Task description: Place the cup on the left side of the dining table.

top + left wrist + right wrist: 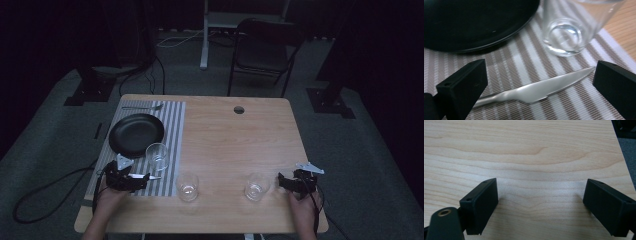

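Observation:
A grey-and-white striped placemat [173, 127] covers the table's left side. On it sit a black plate [136, 134], an empty glass [157, 156] and, along the far edge, a fork [142, 107]. A silver knife [151, 176] lies on the mat's near part. My left gripper [142, 180] is open just above the mat. In the left gripper view the knife [541, 88] lies flat between the spread jaws of the left gripper [540, 75], with the glass [565, 35] and plate [474, 22] beyond. My right gripper [281, 181] is open over bare wood, beside a second glass [257, 186]; nothing sits between the jaws of the right gripper [540, 195].
A third empty glass [187, 186] stands just off the mat's near right corner. The wooden table [235, 145] has a cable hole [239, 109] near its far edge. A black folding chair [262, 50] stands beyond the table. Cables trail over the floor at left.

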The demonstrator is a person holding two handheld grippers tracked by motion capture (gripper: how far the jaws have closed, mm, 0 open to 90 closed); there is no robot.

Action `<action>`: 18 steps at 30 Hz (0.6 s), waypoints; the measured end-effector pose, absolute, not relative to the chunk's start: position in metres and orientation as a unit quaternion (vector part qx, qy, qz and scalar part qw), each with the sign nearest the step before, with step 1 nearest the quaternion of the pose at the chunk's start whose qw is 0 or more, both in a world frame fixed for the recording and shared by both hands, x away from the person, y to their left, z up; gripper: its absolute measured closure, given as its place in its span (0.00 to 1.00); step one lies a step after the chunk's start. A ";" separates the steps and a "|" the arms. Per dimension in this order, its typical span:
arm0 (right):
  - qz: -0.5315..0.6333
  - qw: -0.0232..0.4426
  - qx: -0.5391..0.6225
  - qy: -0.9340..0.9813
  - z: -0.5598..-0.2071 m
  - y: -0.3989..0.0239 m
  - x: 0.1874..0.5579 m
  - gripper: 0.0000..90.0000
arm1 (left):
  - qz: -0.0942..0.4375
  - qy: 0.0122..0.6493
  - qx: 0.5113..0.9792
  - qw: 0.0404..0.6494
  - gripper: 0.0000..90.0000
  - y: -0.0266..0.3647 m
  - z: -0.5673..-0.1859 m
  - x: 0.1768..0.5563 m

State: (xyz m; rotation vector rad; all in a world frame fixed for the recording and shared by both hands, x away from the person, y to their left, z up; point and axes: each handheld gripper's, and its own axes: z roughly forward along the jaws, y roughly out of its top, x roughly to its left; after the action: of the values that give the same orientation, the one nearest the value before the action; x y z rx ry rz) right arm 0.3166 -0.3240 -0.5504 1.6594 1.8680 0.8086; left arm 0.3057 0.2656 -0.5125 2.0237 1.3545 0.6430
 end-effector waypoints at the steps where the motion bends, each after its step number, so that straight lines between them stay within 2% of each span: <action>1: 0.298 0.255 0.611 0.688 -0.550 -0.324 0.317 0.14 | 0.240 0.518 0.761 0.309 0.00 0.268 -0.513 0.305; 7: 0.298 0.255 0.611 0.688 -0.550 -0.324 0.317 0.14 | 0.255 0.541 0.737 0.315 0.00 0.281 -0.515 0.301; 18: 0.297 0.255 0.611 0.688 -0.550 -0.324 0.317 0.14 | 0.259 0.568 0.724 0.294 0.00 0.300 -0.529 0.294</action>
State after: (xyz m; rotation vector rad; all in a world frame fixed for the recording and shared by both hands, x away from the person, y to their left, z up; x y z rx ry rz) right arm 0.3166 -0.3240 -0.5504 1.6597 1.8682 0.8080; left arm 0.2937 0.3001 -0.5290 1.9273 1.5120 0.6904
